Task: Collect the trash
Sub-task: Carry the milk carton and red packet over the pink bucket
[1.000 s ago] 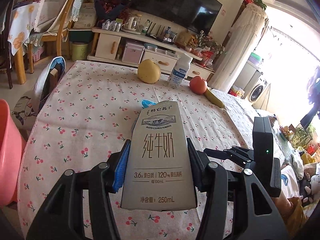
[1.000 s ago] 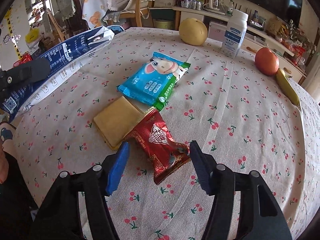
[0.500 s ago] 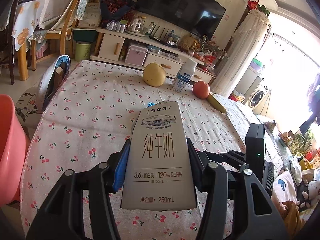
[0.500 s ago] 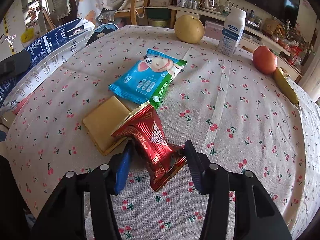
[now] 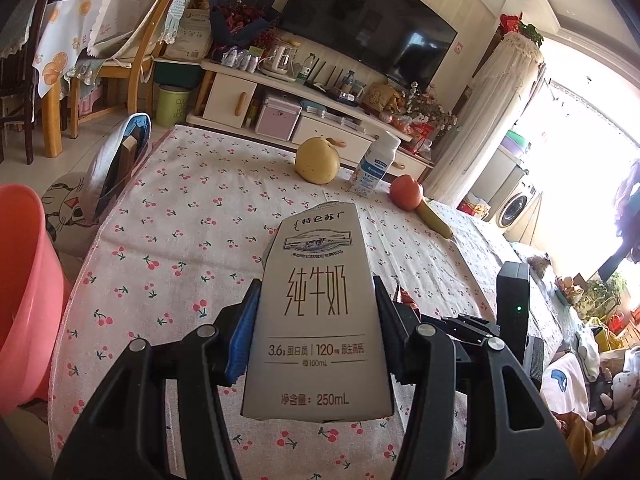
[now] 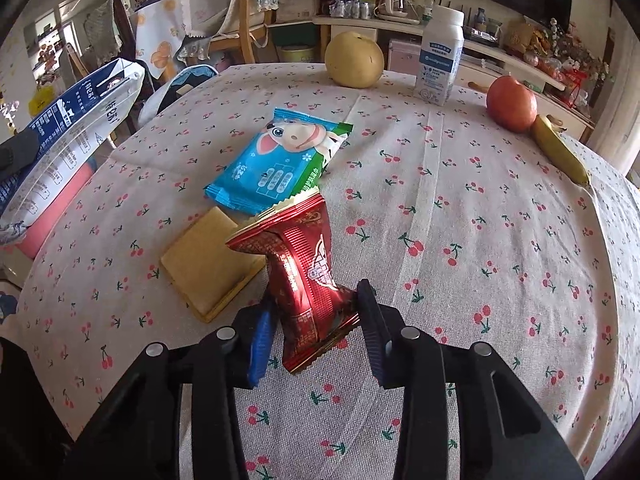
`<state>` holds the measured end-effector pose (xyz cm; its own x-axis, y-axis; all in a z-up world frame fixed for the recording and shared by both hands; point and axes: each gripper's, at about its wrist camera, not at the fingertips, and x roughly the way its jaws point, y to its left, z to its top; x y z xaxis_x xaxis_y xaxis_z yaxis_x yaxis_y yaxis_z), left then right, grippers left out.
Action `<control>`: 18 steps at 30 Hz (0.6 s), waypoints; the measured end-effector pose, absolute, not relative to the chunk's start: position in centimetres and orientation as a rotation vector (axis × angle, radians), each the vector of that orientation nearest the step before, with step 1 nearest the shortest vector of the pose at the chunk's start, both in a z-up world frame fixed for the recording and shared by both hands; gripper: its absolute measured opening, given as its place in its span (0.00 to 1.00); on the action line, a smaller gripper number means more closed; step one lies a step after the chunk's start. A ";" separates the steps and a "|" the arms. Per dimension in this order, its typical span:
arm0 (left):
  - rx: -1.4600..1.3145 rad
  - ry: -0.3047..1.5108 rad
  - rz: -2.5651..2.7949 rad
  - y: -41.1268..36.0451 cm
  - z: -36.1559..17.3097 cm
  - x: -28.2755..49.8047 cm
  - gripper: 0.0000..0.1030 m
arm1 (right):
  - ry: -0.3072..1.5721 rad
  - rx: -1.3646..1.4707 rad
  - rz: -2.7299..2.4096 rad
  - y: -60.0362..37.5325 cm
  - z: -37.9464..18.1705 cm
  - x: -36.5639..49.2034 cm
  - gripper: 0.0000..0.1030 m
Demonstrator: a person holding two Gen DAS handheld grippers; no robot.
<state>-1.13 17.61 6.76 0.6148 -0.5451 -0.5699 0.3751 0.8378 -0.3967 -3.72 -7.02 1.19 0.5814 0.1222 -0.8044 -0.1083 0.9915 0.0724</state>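
My left gripper (image 5: 316, 292) is shut on a grey milk carton (image 5: 316, 320), held upright above the near edge of the cherry-print table; the same carton (image 6: 68, 128) shows at the left of the right wrist view. My right gripper (image 6: 315, 298) points down at the cloth, its jaws closing on a red foil wrapper (image 6: 304, 256). Both pads press the wrapper's lower end, which is creased and tipped up. A flat yellow square (image 6: 208, 268) lies under the wrapper's left side. A blue wet-wipe pack (image 6: 280, 164) lies just behind it.
A pink tub (image 5: 24, 280) stands beside the table at the left. At the far edge of the tablecloth (image 6: 480, 240) sit a yellow pear (image 6: 354, 60), a white bottle (image 6: 438, 60), a red fruit (image 6: 512, 104) and a banana (image 6: 560, 152). A chair (image 5: 120, 160) stands beyond the left corner.
The right gripper's jaws have narrowed from wide around the red wrapper to pressing on it, and the wrapper has buckled and tipped up. The left gripper still holds the carton, barely moved.
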 end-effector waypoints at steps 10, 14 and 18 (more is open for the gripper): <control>-0.284 0.697 -0.535 19.2 7.7 -1.5 0.53 | 0.889 0.080 0.132 -6.4 3.6 -4.7 0.38; -0.302 0.675 -0.525 20.3 8.2 -1.7 0.53 | 0.874 0.111 0.139 -5.7 4.6 -4.8 0.38; -0.319 0.651 -0.509 21.6 8.8 -1.9 0.53 | 0.853 0.129 0.152 -4.6 5.8 -4.9 0.38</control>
<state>-1.90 21.56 8.76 0.6804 -0.5422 -0.4930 0.3481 0.8311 -0.4337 -4.85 -4.60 5.83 0.6482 0.1846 -0.7388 -0.0812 0.9814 0.1741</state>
